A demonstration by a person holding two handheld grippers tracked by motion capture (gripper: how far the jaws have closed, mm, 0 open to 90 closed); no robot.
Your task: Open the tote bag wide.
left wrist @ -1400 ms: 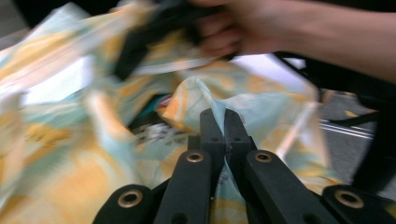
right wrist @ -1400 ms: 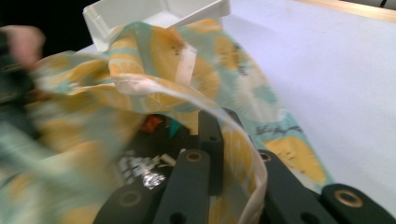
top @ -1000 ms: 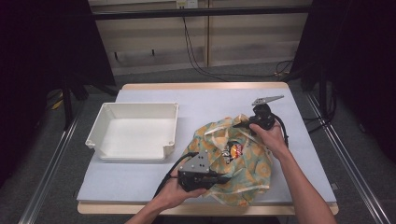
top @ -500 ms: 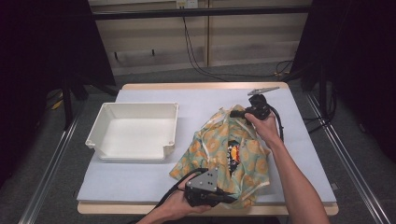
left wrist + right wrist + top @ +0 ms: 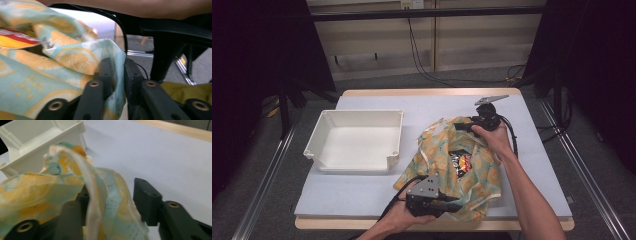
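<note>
A yellow and pale-blue patterned shirt [image 5: 447, 155] with a dark print [image 5: 460, 162] lies on the table's right half. My left gripper [image 5: 452, 202] is at its near hem by the front edge. Its jaws have just been opening, and a fold of the shirt [image 5: 62, 57] still hangs in the narrow gap of the left gripper [image 5: 119, 72]. My right gripper [image 5: 463, 125] is at the shirt's far end. Its jaws have also just been opening. In the right gripper view the right gripper [image 5: 113, 195] stands open, with the cloth [image 5: 37, 192] draped over one jaw.
A white plastic bin [image 5: 362, 112] stands on the left of the grey mat [image 5: 437, 102], close to the shirt's left edge; its corner [image 5: 37, 137] appears beyond the cloth. Bare mat lies behind the shirt. Metal rails [image 5: 582, 160] run along both sides of the table.
The shirt went from bunched to stretched out between the two grippers. The left gripper drew slightly toward the front edge and the right gripper shifted a little farther back and left.
</note>
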